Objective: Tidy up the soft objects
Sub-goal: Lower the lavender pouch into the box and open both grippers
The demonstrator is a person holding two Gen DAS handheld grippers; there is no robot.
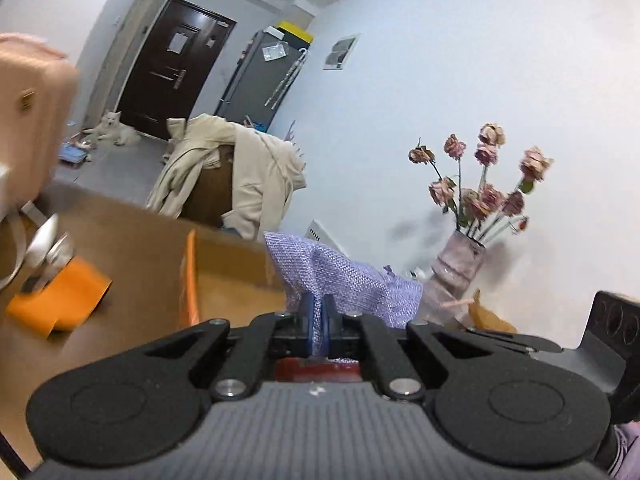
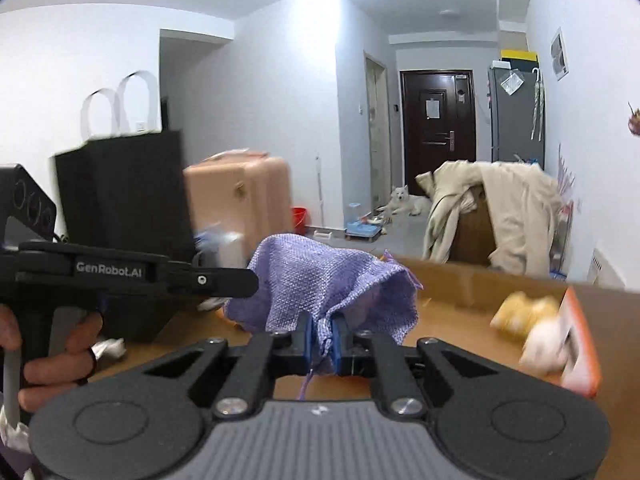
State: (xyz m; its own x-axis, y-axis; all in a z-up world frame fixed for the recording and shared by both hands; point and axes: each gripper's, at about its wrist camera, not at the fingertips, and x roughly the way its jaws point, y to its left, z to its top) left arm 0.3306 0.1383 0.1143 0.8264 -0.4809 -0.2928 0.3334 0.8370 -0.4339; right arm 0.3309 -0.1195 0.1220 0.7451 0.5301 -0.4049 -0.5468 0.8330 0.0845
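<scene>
- Plainly, the purple knitted cloth (image 2: 332, 280) hung above the bench (image 1: 140, 248), slung between the two claws, drooping and creased like something light and limp.
- Left claw (image 1: 319, 320) was clenched on one gathered edge; right claw (image 2: 322, 340) pinched another, a loose thread dangling below.
- Bunched edges seemed the safest hold; the open weave could snag or stretch.
- Beside it lay a cardboard box (image 2: 472, 284) with a yellow soft toy (image 2: 524, 312).

A vase of dried roses (image 1: 460, 272) stands on the worktop (image 1: 132, 240) at three o'clock against the wall. A beige coat (image 1: 244, 176) drapes a chair at twelve. Beyond it, a white dog (image 1: 116, 130) lies before the dark door (image 1: 168, 68). A pink suitcase (image 1: 32, 120) stands at nine.
</scene>
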